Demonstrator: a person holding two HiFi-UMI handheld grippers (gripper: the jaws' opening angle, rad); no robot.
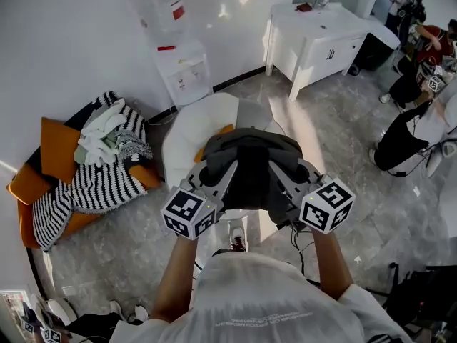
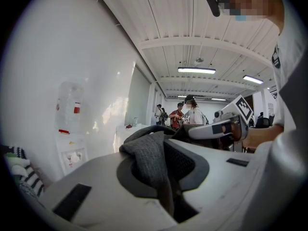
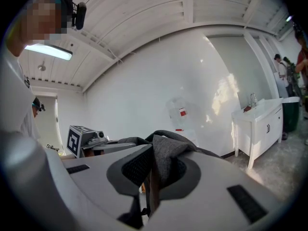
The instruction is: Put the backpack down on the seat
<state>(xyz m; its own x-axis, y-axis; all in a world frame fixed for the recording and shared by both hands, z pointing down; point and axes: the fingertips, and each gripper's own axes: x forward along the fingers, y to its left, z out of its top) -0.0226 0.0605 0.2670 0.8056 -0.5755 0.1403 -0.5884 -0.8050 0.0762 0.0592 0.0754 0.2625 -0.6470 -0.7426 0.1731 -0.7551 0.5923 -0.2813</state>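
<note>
1. My left gripper (image 2: 166, 177) is clenched on a fold of grey fabric at the top of the backpack (image 1: 250, 174). The cloth is bunched between the jaws and pinched tight.
2. My right gripper (image 3: 151, 177) has the same kind of hold. Its jaws are closed on a thick ridge of the same grey fabric, with a strap hanging below them.
3. The backpack hangs between the two grippers, straight in front of me, with one gripper on each side of its top.
4. In the head view it sits over the near edge of the white seat (image 1: 193, 127) and covers that part of it. The far part of the seat shows beyond the bag, with an orange cushion (image 1: 214, 136) lying on it.
5. I cannot tell whether the bottom of the backpack touches the seat, because the bag hides its own underside.
6. My judgement is that the carry is done and the bag is lined up over the seat, but the put-down itself is not yet finished.
7. What is left is to lower the bag until the seat takes its weight, check that it will not tip off the near edge, then release both sets of jaws.
</note>
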